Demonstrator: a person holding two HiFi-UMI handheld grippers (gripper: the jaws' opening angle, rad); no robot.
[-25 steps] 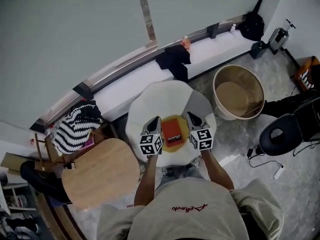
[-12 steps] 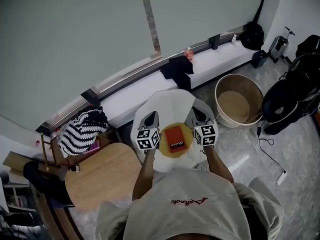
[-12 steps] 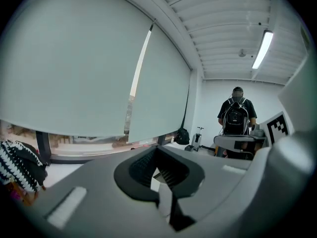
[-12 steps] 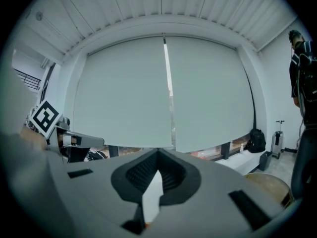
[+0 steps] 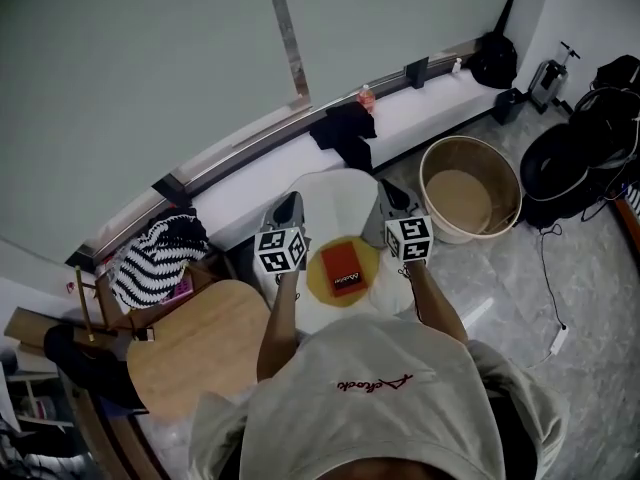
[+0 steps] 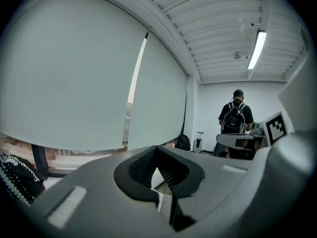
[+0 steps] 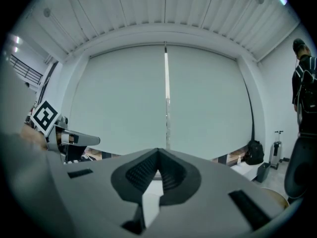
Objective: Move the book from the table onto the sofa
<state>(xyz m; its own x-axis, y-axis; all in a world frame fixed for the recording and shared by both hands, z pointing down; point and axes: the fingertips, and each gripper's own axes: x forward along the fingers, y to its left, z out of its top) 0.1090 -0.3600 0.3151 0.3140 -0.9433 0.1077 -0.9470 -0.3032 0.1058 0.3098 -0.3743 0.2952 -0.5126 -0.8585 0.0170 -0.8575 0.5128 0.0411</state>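
A red book [image 5: 343,269] lies flat on a yellow round mat [image 5: 321,288] on the white round table [image 5: 330,192]. My left gripper [image 5: 287,209] hangs above the table to the left of the book, and my right gripper [image 5: 388,195] hangs to its right. Both are lifted well off the tabletop and touch nothing. In the left gripper view the jaws of the left gripper [image 6: 157,151] meet with nothing between them. The right gripper [image 7: 158,152] is shut and empty as well; both point about level at the window blind.
A round wooden seat [image 5: 205,340] stands at the lower left, with a black-and-white striped bundle [image 5: 155,254] behind it. A big wooden tub [image 5: 472,187] sits right of the table. Black cloth [image 5: 345,129] lies on the window ledge. A person with a backpack [image 6: 236,118] stands far off.
Both grippers have risen from beside the book and now hang higher above the table, still shut and empty. The book has stayed on the yellow mat.
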